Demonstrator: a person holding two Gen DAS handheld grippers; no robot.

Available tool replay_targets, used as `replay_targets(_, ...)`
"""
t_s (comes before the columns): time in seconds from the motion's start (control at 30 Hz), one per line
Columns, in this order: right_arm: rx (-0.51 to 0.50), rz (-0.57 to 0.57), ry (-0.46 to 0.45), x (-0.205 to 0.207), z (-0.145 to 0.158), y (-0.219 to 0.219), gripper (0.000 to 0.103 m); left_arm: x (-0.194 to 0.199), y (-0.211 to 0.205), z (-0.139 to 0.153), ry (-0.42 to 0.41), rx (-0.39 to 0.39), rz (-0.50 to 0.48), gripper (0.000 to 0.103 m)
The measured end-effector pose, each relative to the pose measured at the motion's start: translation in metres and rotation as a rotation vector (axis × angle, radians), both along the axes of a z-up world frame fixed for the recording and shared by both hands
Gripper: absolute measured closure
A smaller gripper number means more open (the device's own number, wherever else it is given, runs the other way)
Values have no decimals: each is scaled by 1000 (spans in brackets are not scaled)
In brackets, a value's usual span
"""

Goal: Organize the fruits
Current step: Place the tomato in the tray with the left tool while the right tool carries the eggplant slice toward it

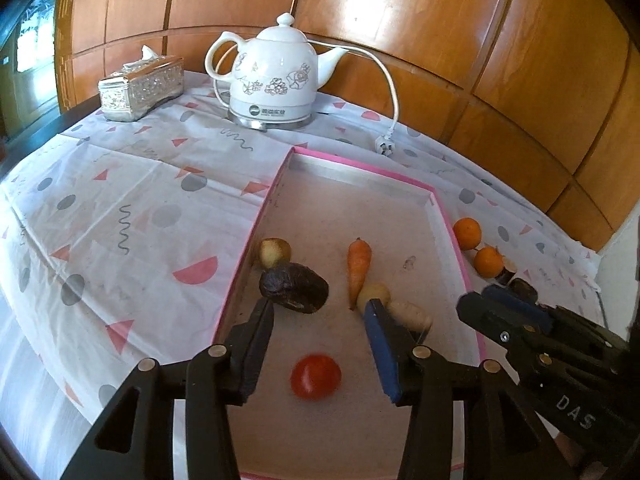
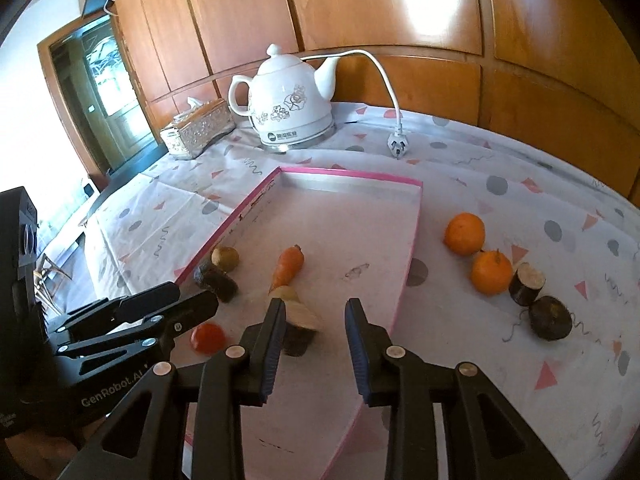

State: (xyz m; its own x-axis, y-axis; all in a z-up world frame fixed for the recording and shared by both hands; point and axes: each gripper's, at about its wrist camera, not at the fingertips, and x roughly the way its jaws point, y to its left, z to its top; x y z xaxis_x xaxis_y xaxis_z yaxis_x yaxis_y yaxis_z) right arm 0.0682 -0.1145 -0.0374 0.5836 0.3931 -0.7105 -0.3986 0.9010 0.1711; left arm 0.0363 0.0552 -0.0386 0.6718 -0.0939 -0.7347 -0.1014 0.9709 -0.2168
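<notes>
So both my tools are hovering empty, jaws spread: the left tool [image 1: 320,312] sits over the pink tray [image 2: 404,280] above the tomato [image 1: 315,376], and the right tool [image 2: 316,308] hangs near the tray's right edge. The carrot [image 2: 287,267], a dark chunk [image 1: 294,287] and some pale pieces are already in the tray. Two oranges [image 2: 478,254] and two dark stubs [image 2: 538,300] are out on the desk [image 2: 500,360] to the right.

My worry is that the oranges touch each other, so if I pinch one off-centre, the other probably rolls away. Also, the two tools are close together, so swinging right could clip the left one or catch the tray rim.
</notes>
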Motion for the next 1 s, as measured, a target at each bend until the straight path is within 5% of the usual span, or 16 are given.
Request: replay_targets(1.0, 56, -261, 57, -14, -22, -88, 72, -6, -37, 8, -17, 68, -97, 51)
